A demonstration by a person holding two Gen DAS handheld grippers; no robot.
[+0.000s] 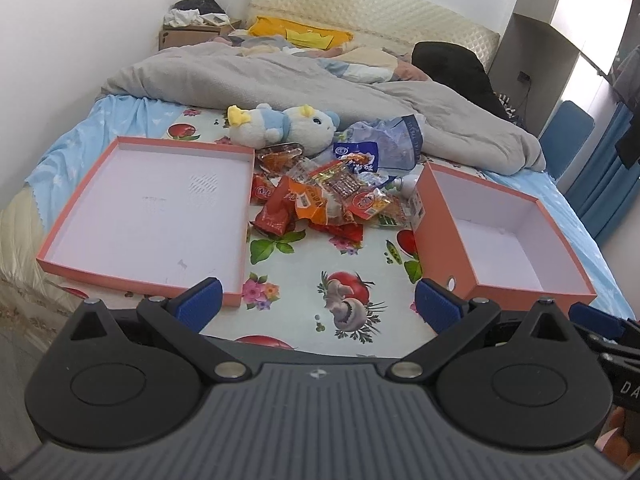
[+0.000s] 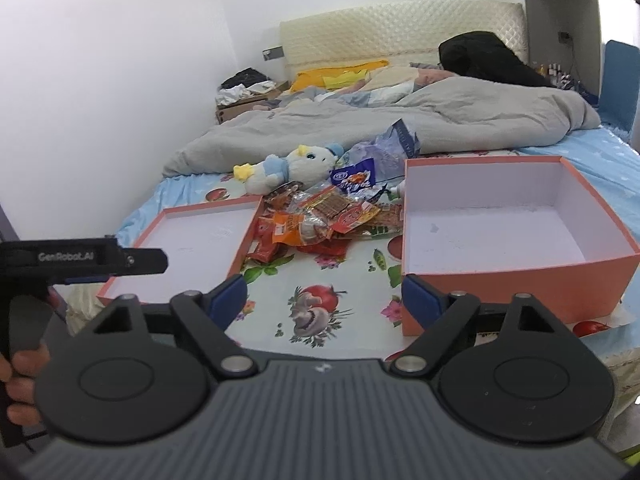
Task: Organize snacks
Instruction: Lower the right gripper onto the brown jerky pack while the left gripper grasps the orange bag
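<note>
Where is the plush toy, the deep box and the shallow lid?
plush toy [image 1: 288,126]: left wrist view, on its white body.
deep box [image 2: 500,276]: right wrist view, on its front wall.
shallow lid [image 1: 136,276]: left wrist view, on its near rim.

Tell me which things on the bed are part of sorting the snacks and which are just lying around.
For the job:
- pile of snack packets
- shallow orange tray
- deep orange box
- left tongs and right tongs, both open and empty

Just lying about:
- plush toy
- grey duvet
- crumpled plastic bag
- yellow cushion
</note>
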